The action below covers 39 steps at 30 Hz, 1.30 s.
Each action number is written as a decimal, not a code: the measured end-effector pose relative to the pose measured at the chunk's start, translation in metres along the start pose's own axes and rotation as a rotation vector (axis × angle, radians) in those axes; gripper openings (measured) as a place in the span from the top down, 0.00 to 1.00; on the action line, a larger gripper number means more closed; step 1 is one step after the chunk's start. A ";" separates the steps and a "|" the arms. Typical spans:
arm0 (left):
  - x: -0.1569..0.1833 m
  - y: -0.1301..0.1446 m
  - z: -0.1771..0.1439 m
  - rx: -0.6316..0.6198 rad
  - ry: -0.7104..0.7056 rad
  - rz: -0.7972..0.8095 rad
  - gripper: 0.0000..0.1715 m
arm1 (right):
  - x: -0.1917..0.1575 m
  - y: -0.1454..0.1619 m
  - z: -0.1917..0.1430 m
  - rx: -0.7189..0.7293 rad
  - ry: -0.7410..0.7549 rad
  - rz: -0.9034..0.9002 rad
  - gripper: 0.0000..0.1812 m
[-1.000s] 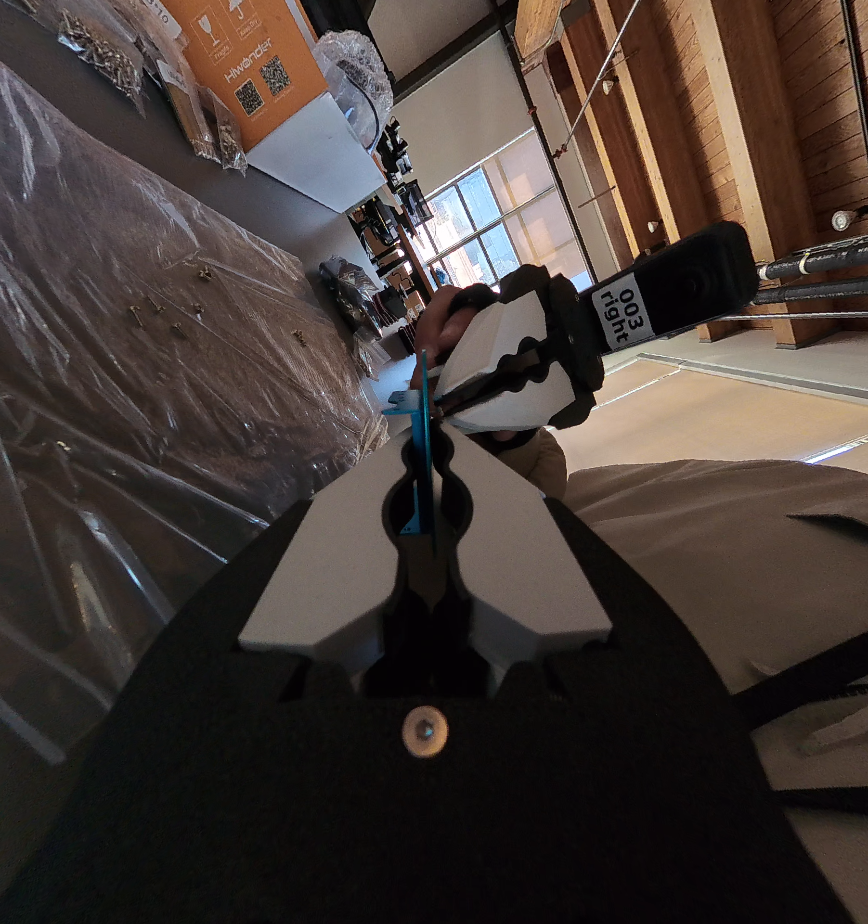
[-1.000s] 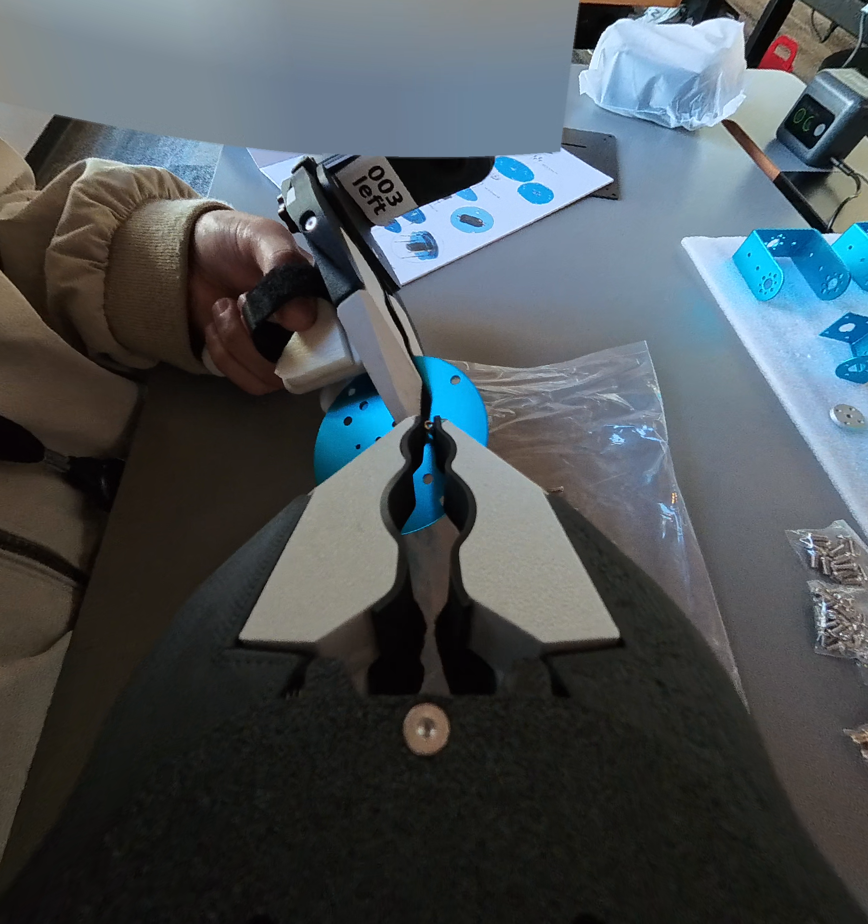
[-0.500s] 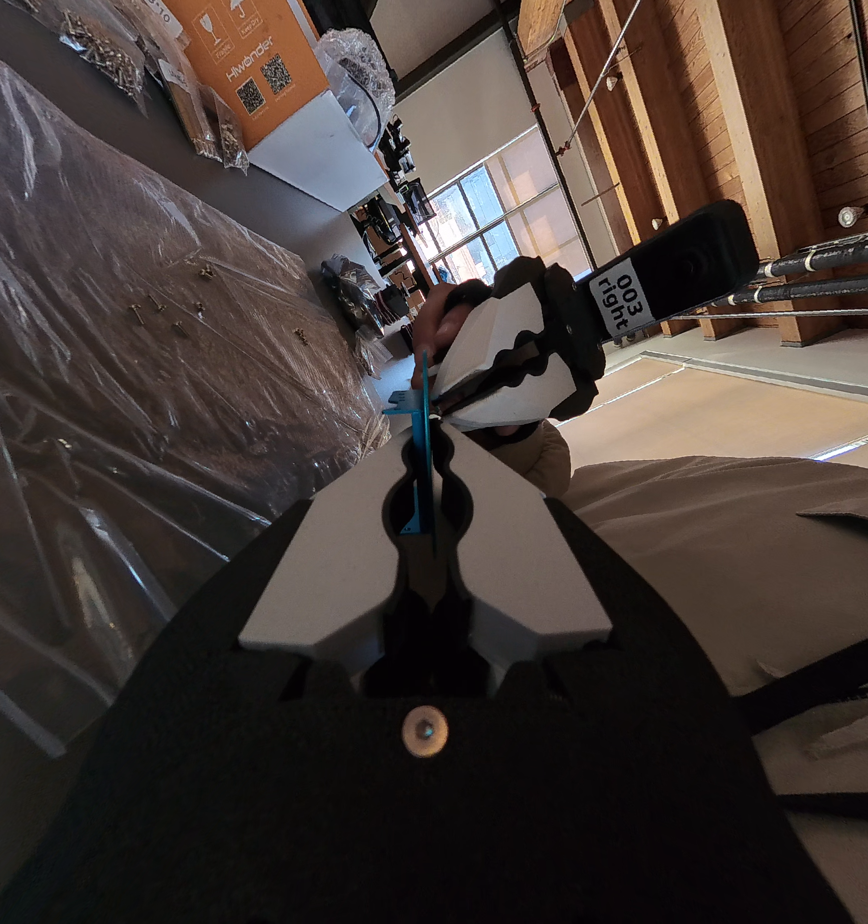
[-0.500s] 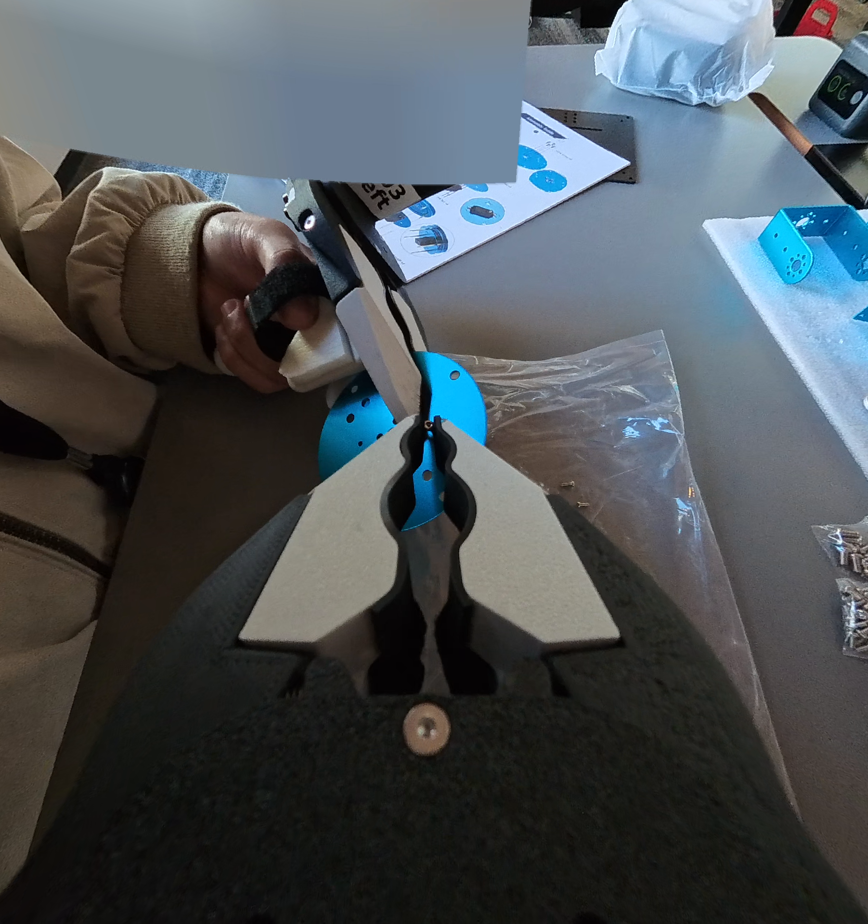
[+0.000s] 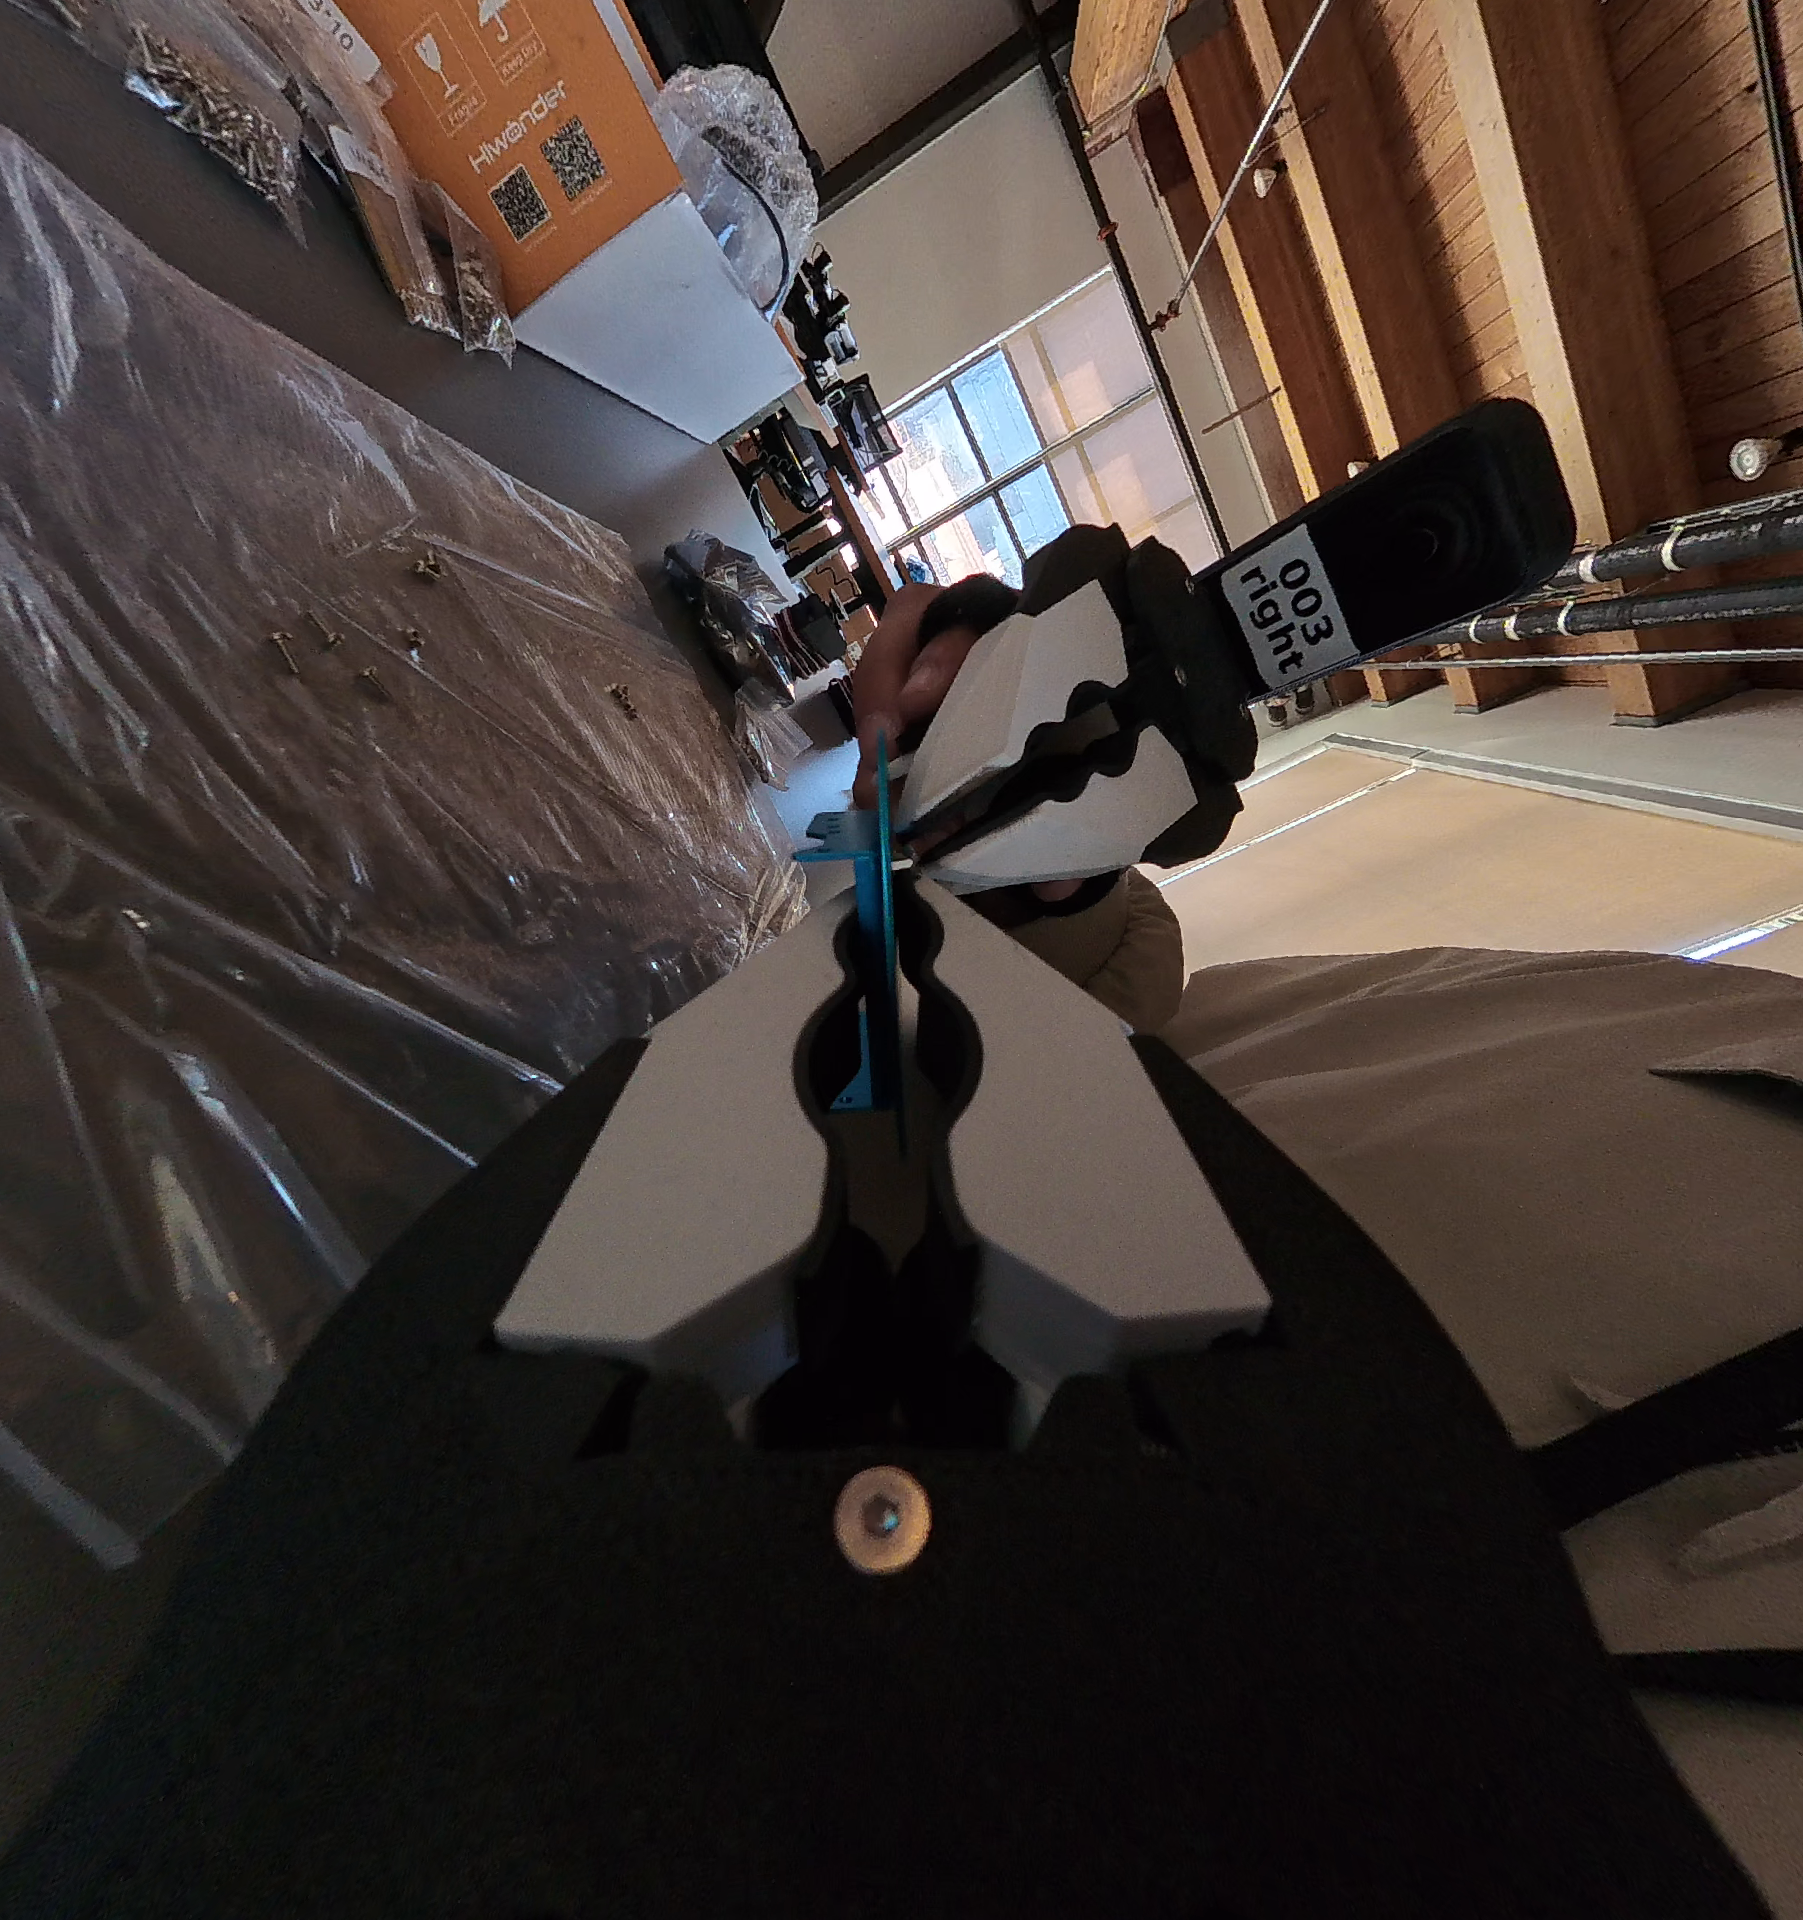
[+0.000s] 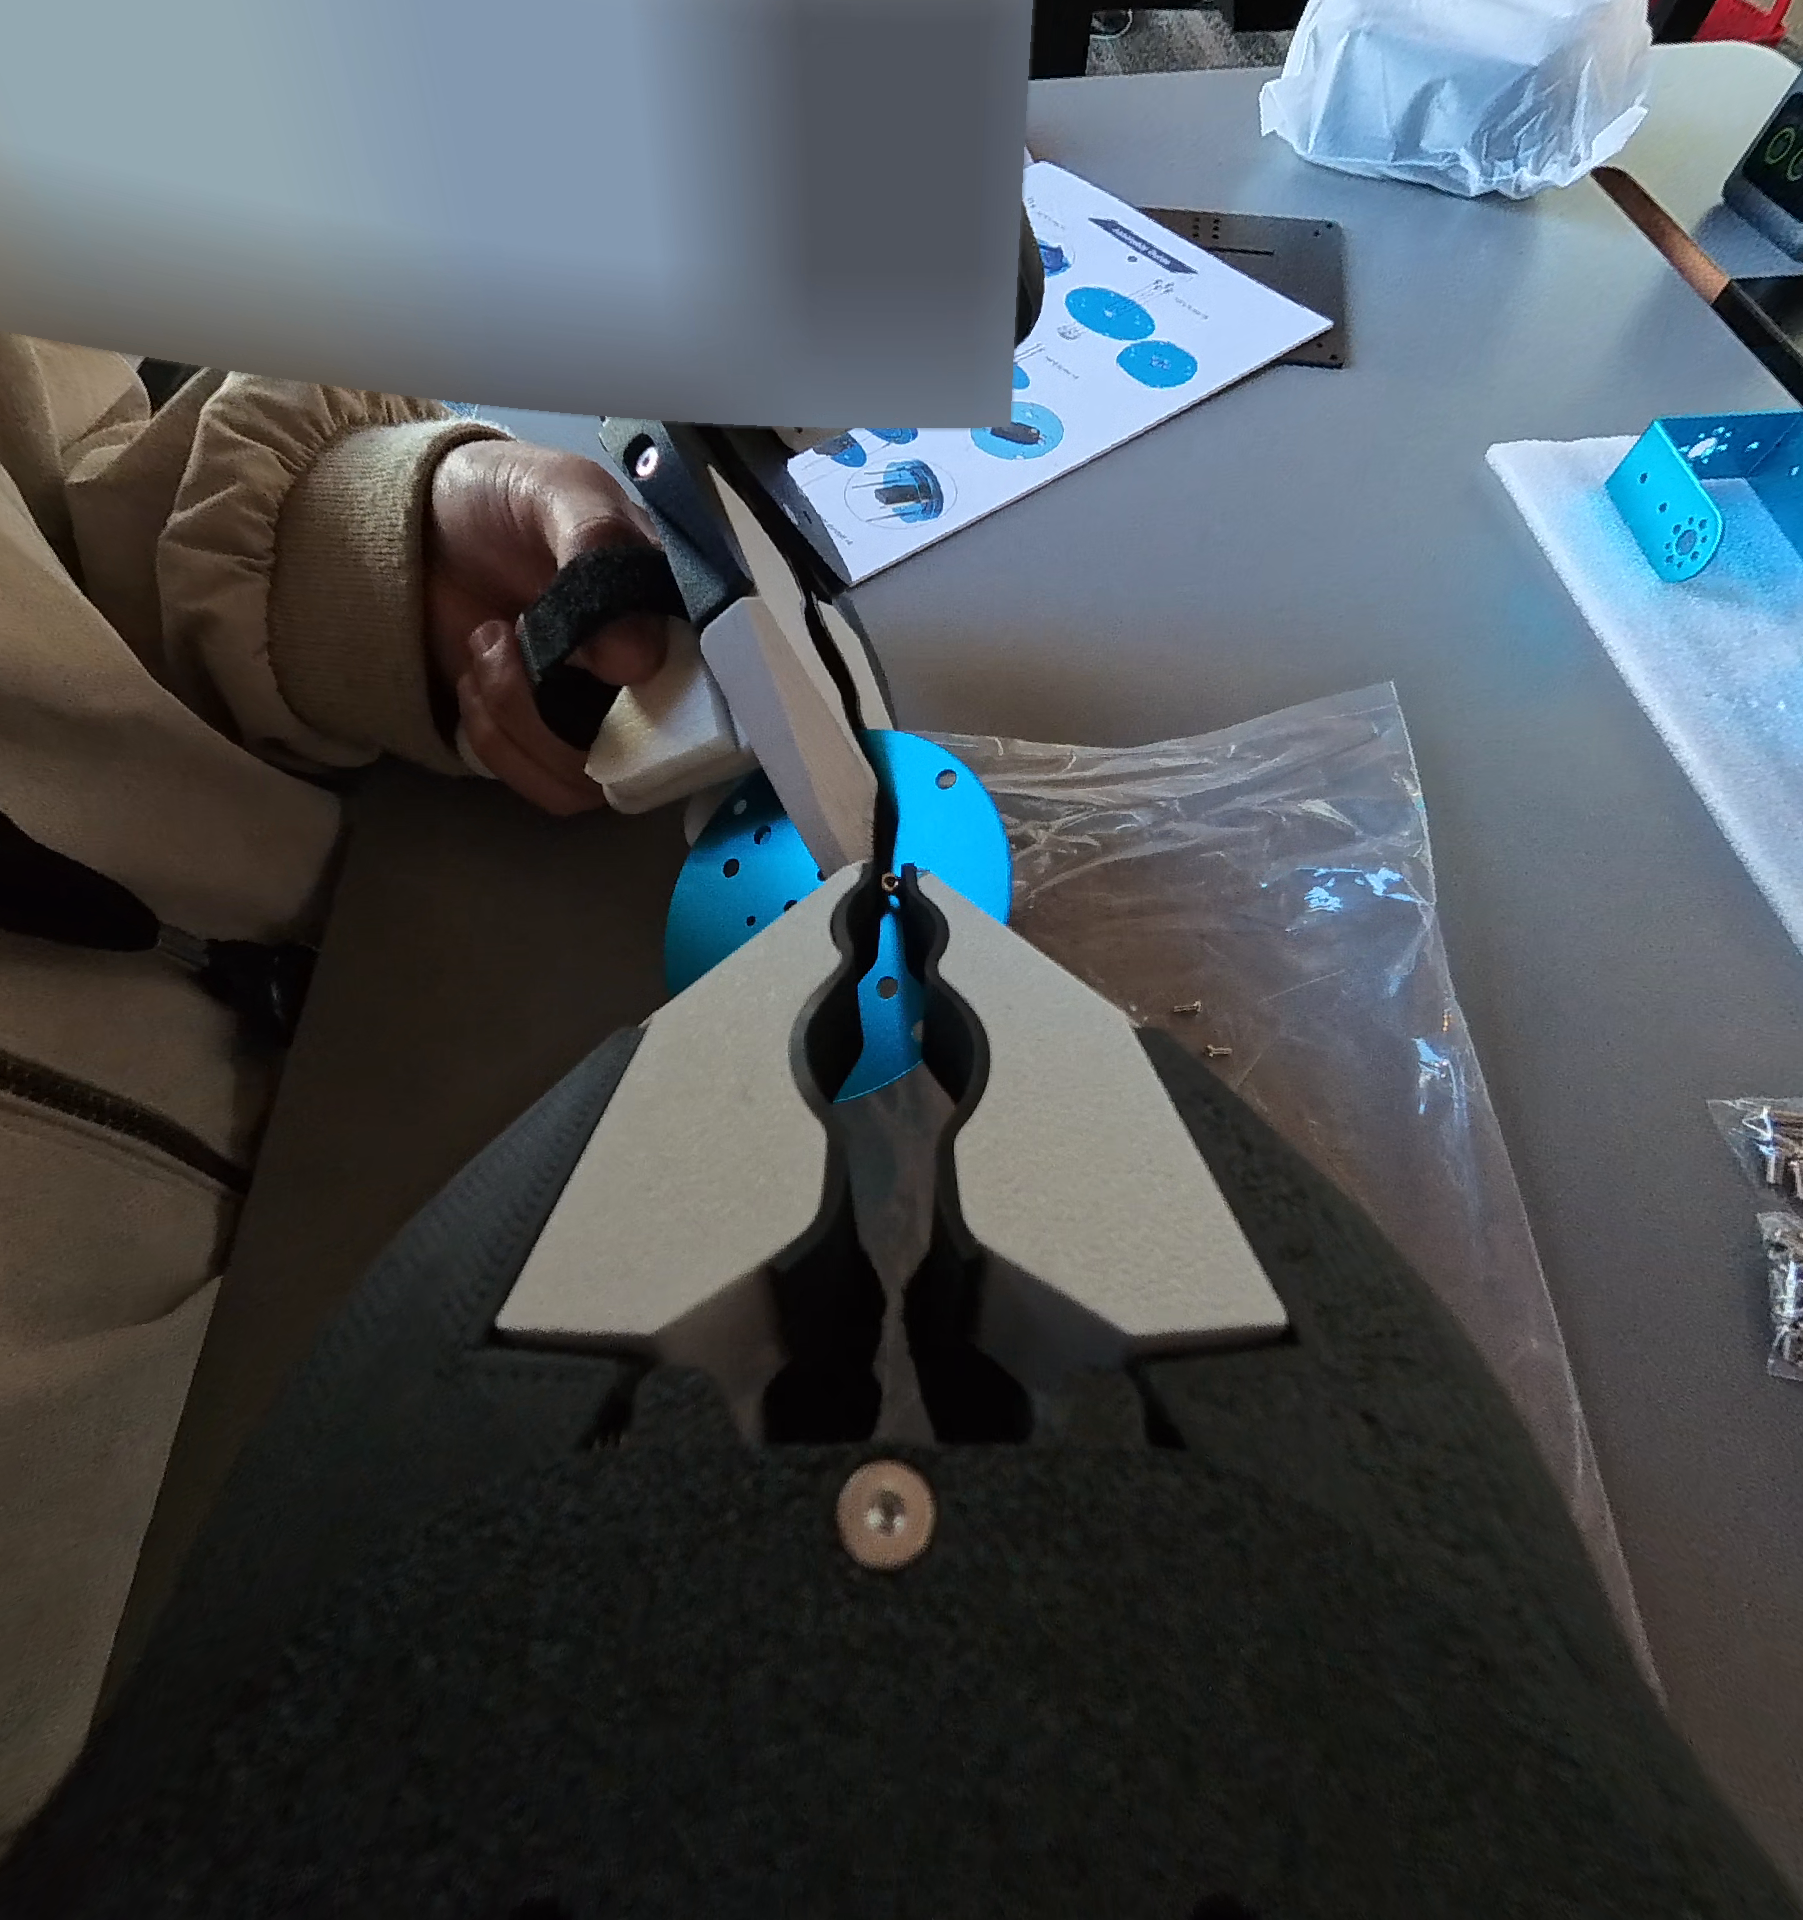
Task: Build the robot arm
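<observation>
The left gripper (image 5: 889, 914) still pinches the blue disc (image 6: 938, 810) edge-on between its jaws. The right gripper (image 6: 892, 883), jaws nearly closed on what seems a tiny screw (image 6: 888, 883), has barely shifted, tip at the disc's face above the plastic bag (image 6: 1292, 935).

Blue perforated disc (image 6: 762, 862), clear plastic bag (image 6: 1292, 935), grey table (image 6: 1292, 582)

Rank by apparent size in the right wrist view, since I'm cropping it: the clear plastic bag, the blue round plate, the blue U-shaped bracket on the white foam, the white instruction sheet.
1. clear plastic bag
2. white instruction sheet, partly covered
3. blue round plate, partly hidden by both claws
4. blue U-shaped bracket; farther away, so its true size is unsure
</observation>
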<state>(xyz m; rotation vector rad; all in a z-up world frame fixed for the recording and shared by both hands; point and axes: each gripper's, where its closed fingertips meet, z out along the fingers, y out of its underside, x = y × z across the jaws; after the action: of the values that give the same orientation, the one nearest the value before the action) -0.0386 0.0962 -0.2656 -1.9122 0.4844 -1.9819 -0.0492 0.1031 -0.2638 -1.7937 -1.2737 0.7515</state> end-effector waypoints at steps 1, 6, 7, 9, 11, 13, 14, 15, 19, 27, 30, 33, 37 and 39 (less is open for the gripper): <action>0.000 0.000 0.000 0.000 0.000 0.000 1.00 | 0.000 0.000 0.000 0.000 -0.001 0.000 0.99; 0.000 0.000 0.000 0.002 0.000 -0.001 1.00 | 0.000 0.000 0.000 -0.002 -0.001 -0.002 0.99; 0.000 0.000 0.000 0.003 0.000 -0.003 1.00 | 0.000 0.000 0.000 -0.003 -0.002 0.001 0.99; -0.001 -0.001 -0.001 0.006 -0.001 -0.007 1.00 | 0.000 0.001 0.000 -0.007 -0.006 0.001 0.98; -0.001 -0.001 -0.001 0.007 -0.001 -0.007 1.00 | 0.000 0.000 0.000 -0.007 -0.006 0.000 0.98; -0.001 -0.001 -0.001 0.008 -0.002 -0.009 1.00 | 0.000 0.001 0.001 -0.007 -0.005 -0.001 0.98; -0.001 -0.001 -0.001 0.008 -0.001 -0.008 1.00 | 0.000 0.000 0.001 -0.006 -0.007 0.000 0.98; -0.001 -0.001 -0.001 0.008 -0.001 -0.008 1.00 | 0.000 0.000 0.001 -0.006 -0.009 0.001 0.98; -0.001 -0.002 -0.001 0.010 0.004 -0.014 1.00 | 0.000 0.000 0.001 -0.005 -0.007 -0.004 0.98; -0.001 -0.003 -0.001 0.014 0.007 -0.018 1.00 | 0.001 -0.001 0.000 -0.005 -0.001 -0.018 0.98; -0.001 -0.003 -0.001 0.015 0.007 -0.017 1.00 | 0.001 -0.001 -0.002 -0.004 0.008 -0.030 0.97; -0.001 -0.003 -0.002 0.015 0.010 -0.019 0.99 | 0.000 -0.003 -0.003 0.007 0.004 -0.046 0.95; 0.000 -0.003 -0.002 0.018 0.013 -0.022 1.00 | -0.007 -0.008 -0.006 0.078 0.010 -0.167 0.89; 0.000 -0.003 -0.002 0.018 0.014 -0.023 1.00 | -0.009 -0.009 -0.007 0.113 0.026 -0.234 0.87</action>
<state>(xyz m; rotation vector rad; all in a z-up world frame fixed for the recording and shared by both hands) -0.0409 0.0993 -0.2643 -1.9020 0.4491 -2.0084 -0.0507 0.0948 -0.2522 -1.5281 -1.3673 0.6530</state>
